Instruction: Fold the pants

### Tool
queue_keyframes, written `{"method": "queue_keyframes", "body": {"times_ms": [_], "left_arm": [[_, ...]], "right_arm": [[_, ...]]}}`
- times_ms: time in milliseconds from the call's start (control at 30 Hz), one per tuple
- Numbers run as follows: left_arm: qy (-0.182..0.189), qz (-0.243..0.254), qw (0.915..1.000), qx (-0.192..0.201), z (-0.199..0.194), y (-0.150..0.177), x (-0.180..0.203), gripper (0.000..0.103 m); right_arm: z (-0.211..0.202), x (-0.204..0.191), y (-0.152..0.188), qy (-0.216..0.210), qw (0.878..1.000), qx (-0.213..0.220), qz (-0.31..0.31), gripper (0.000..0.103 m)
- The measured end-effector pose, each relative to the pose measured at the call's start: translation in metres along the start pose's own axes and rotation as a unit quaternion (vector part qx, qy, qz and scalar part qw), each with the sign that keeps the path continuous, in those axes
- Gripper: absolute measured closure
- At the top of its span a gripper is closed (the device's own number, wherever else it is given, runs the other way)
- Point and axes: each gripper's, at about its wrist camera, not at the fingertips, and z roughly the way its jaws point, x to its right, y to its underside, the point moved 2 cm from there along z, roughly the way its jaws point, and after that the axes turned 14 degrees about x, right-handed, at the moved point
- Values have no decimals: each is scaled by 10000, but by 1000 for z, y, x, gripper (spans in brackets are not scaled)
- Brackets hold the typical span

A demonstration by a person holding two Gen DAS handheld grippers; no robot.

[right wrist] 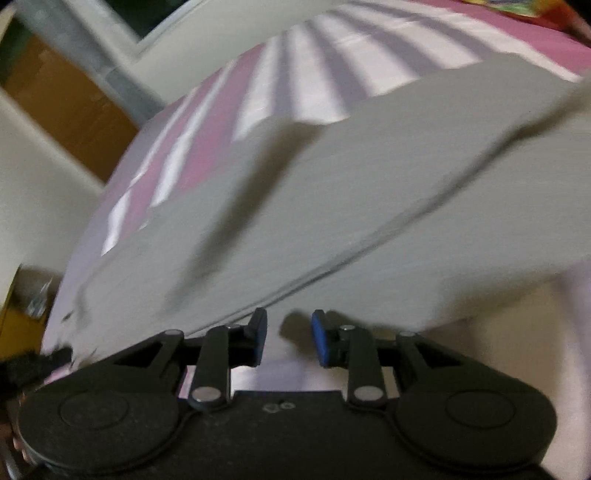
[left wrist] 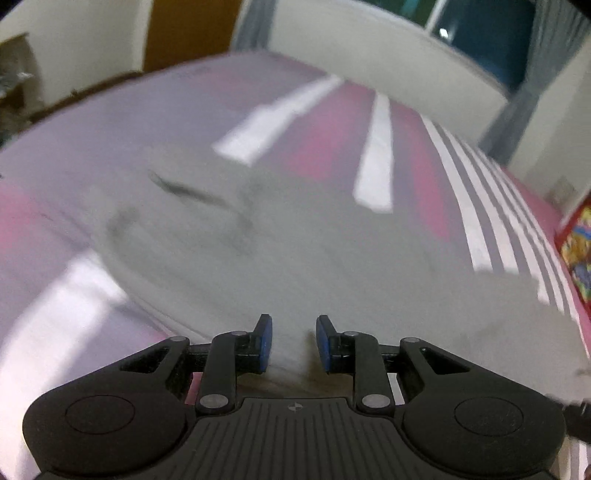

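- The grey pants (left wrist: 295,236) lie spread on a bed, over a bedsheet (left wrist: 110,125) striped in pink, white and lavender-grey.
- In the left wrist view the cloth fills the middle of the picture, heavily blurred, with dark creases (left wrist: 192,192) toward its upper left part and its near edge running down to the gripper.
- In the right wrist view the pants (right wrist: 332,192) stretch diagonally from lower left to upper right, with a layered edge showing along the lower side and a long shadowed fold across the middle.
- The left gripper (left wrist: 294,341) has its jaws parted by a narrow gap; grey cloth shows in the gap between the blue pads (left wrist: 266,341), but the pads do not visibly press on it.
- The right gripper (right wrist: 289,338) likewise stands narrowly parted; between its blue pads (right wrist: 320,338) only pale sheet and a shadow show, and the edge of the pants passes just beside the left fingertip without being pinched.
- Both grippers point downward toward the bed.
- Beyond the bed, the left wrist view shows a pale headboard or wall panel (left wrist: 388,48), a dark window (left wrist: 491,40) with grey curtains (left wrist: 569,55), and a brown door (left wrist: 188,29).
- A brightly coloured printed item (left wrist: 578,251) sits at the right edge of the bed.
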Motion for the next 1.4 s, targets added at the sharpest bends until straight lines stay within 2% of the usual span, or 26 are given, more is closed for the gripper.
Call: {"method": "queue_keyframes", "body": {"times_ms": [100,300,367,433,567,633,833,967,1033,1133,1233,1400], "left_arm": [[-146,171,9996,-178,12,24,7,72],[-247,-75,9994,-235,21,24,5,72],[-252,-8,9994,-231,22,26,7,72],[-270,49,9994,-222,23,25,8,72],[-288,135,9993,-214,25,24,7,72],[-286,199,9992,-212,25,24,7,72],[-218,240,9993,-199,24,25,6,72],[-242,360,9989,-179,24,26,9,71],[-291,462,9984,-151,22,25,13,71],[-362,541,9979,-6,13,21,21,71],[-255,375,9989,99,4,17,27,71],[-103,511,9986,-19,6,26,48,71]], "right_arm": [[0,31,-10,146,9990,80,423,76],[17,64,-31,-54,9900,568,1288,75],[26,67,-36,-155,9876,638,1425,80],[25,62,-39,-203,9881,786,1306,91],[-8,32,-52,-453,9881,1365,544,93],[-21,31,-52,-563,9850,1531,556,94],[-55,41,-15,-606,9864,1442,512,94],[-24,57,5,-17,9965,812,215,94],[-16,58,3,12,9973,719,161,91],[-18,60,-10,-168,9967,704,357,77],[-32,69,-18,-213,9944,916,473,76],[-29,102,-36,96,9907,1126,753,75]]}}
